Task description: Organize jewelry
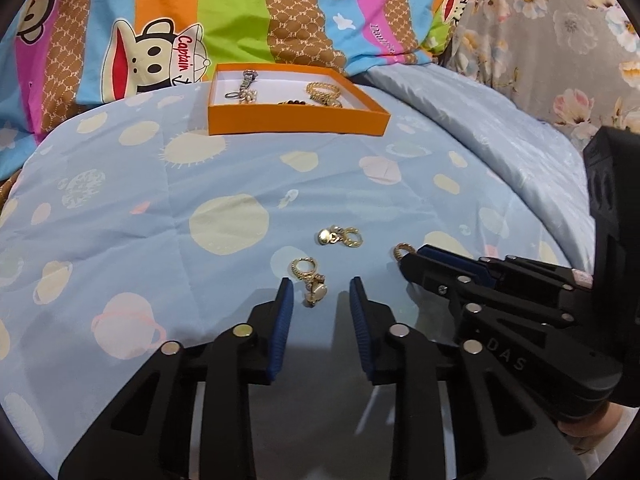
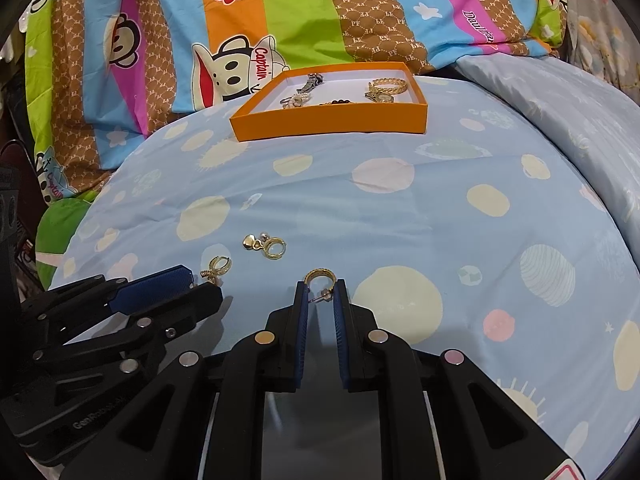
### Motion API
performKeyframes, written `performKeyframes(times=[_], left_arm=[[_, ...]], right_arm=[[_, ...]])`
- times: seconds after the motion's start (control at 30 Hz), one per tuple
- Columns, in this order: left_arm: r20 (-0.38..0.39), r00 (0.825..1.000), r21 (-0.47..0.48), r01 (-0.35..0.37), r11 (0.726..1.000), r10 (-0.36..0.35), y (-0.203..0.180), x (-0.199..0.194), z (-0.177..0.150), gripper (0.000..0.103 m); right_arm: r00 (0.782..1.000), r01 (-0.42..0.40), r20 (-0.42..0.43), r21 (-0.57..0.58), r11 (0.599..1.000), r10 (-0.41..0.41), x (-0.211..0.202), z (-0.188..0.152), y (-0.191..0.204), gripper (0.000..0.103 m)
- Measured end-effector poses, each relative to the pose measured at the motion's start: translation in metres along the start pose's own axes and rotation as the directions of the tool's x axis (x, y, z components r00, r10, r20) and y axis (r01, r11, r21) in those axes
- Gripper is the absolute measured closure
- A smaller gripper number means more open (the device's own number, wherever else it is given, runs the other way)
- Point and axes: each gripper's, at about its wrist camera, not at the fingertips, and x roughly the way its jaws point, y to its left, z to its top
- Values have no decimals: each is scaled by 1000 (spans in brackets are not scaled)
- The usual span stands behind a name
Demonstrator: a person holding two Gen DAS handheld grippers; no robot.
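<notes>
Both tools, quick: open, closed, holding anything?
Left tool: open, a gold heart earring lies between its pads, not gripped.
Right tool: closed on a gold hoop earring.

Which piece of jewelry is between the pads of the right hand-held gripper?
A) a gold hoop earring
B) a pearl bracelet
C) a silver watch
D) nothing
A: in the right wrist view, the right hand-held gripper is shut on a gold hoop earring whose post spans the pads.
</notes>
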Motion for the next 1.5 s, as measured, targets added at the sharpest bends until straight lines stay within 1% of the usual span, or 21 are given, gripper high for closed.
performKeyframes(times=[0.07,0.13,0.23,0.3,0.4,0.43,0.5,0.57,0.63,0.7,0.73,0.77,0.8,0.83,0.93,1.0,1.13,1.2,1.27,1.3,1.5], left_arm=[[1,999,0,48,999,-48,0,-2,-1,100],[16,997,3,81,997,-81,-2,-6,-1,101],[23,996,20,83,996,-84,-6,-8,-2,103],[30,994,13,106,994,-107,-5,-10,-2,103],[75,986,-17,151,988,-149,1,-21,2,102],[90,985,-30,148,988,-145,4,-23,3,101],[96,990,-71,109,992,-102,14,-22,7,101],[63,997,-98,45,994,-39,22,-13,9,101],[19,1000,-107,-2,994,4,25,-2,9,101],[-49,999,-94,2,996,-7,23,11,6,101],[-50,999,-72,4,997,-8,19,11,4,101],[-36,999,-31,29,999,-30,12,7,4,101],[-27,998,-9,61,998,-62,6,4,3,99],[-16,997,6,74,997,-74,1,1,2,99],[14,999,34,33,999,-34,-3,-4,1,99],[-1,1000,0,6,1000,-6,5,1,2,98],[-32,999,-75,-5,997,3,21,9,7,94],[-25,1000,-60,-20,998,18,20,9,9,81],[-18,999,-37,-41,998,41,16,10,11,71],[-18,999,-31,-43,999,42,15,11,12,69],[-12,999,6,-44,999,44,7,12,14,69]], right_arm=[[1000,-1,0,0,1000,1,0,0,0,91],[1000,-1,0,0,1000,1,0,0,0,91],[1000,-2,0,1,1000,2,0,0,0,91],[1000,-2,1,1,1000,2,-1,0,0,91],[1000,-4,2,3,1000,4,-1,1,0,91],[1000,-4,1,3,1000,4,-1,1,0,91],[1000,-4,1,3,1000,4,-1,2,0,91],[1000,-4,1,0,1000,4,-1,2,0,91],[1000,-4,0,-2,1000,4,0,2,0,91],[1000,-3,1,-2,1000,3,0,1,0,91],[1000,-3,1,-1,1000,3,0,2,0,91],[1000,-3,1,-1,1000,3,0,2,0,91],[1000,-4,1,0,1000,4,0,2,0,91],[1000,-4,0,2,1000,4,0,1,0,91],[1000,-4,1,2,1000,4,0,1,1,91],[1000,-4,0,1,1000,4,0,1,0,91],[1000,-5,0,2,1000,5,0,1,1,91],[1000,-4,0,1,1000,4,0,1,1,91],[1000,-5,0,1,1000,5,0,1,1,91],[1000,-4,0,2,1000,4,0,1,1,91],[1000,-4,0,1,1000,4,0,1,1,91]])
